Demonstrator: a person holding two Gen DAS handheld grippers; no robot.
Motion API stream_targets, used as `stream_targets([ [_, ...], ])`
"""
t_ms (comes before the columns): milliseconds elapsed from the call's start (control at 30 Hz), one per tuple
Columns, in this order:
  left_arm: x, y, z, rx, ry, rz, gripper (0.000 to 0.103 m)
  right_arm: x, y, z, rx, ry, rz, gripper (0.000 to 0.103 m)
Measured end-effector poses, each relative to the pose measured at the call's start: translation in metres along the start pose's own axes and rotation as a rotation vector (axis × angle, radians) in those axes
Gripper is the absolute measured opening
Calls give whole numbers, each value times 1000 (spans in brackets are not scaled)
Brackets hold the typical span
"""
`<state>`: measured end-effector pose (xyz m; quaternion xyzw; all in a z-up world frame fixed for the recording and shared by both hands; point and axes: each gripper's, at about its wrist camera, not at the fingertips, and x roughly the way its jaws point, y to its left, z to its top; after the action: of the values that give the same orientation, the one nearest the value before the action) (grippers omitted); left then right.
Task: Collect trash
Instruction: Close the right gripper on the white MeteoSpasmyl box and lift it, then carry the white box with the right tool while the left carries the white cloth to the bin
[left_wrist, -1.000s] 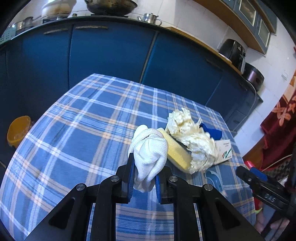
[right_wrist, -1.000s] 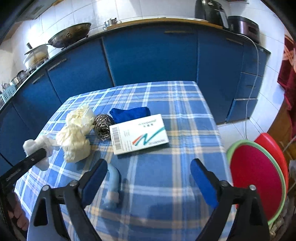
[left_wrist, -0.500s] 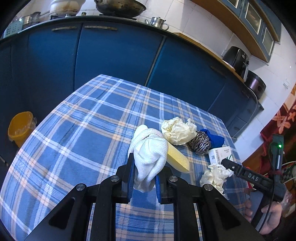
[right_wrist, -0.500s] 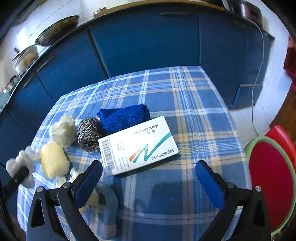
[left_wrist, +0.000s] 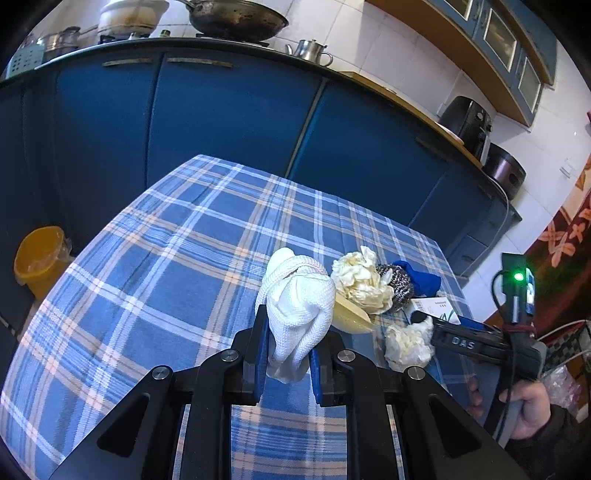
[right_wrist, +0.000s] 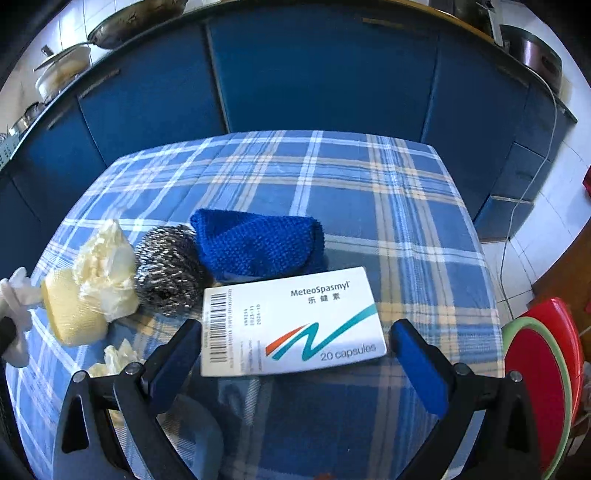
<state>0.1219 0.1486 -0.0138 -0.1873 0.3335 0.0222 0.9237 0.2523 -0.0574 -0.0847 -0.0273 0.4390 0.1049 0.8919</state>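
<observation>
Fingers of the left gripper (left_wrist: 286, 360) are clamped on a white knitted cloth wad (left_wrist: 297, 314); right gripper (right_wrist: 295, 363) fingers stand wide apart, flanking a white cardboard medicine box (right_wrist: 291, 325) lying between them on the blue plaid surface (right_wrist: 369, 184), crumpled cream paper (right_wrist: 105, 273) beyond their left tip

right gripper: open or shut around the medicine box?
Open. In the right wrist view the right gripper has its blue pads spread wider than the medicine box, which lies flat on the tablecloth, ungripped.
</observation>
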Motion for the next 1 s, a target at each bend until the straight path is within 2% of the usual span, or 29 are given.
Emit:
stream_targets([
  [167,-1,-6,-2,15,1,-23,19,1,0,0,-4,-3,-12,103],
  [267,-7,-9,-1,21,-8,-34,19,-3,-2,-3,4,-22,-40,92],
  [467,-20,-11,0,27,-19,-49,19,-11,-17,-8,69,-31,-11,92],
  [667,-25,-8,-4,20,-11,-44,19,-44,-29,-16,120,-96,32,92],
  [1000,-33,-27,-5,56,-14,-61,19,-92,-40,-35,163,-143,88,92],
])
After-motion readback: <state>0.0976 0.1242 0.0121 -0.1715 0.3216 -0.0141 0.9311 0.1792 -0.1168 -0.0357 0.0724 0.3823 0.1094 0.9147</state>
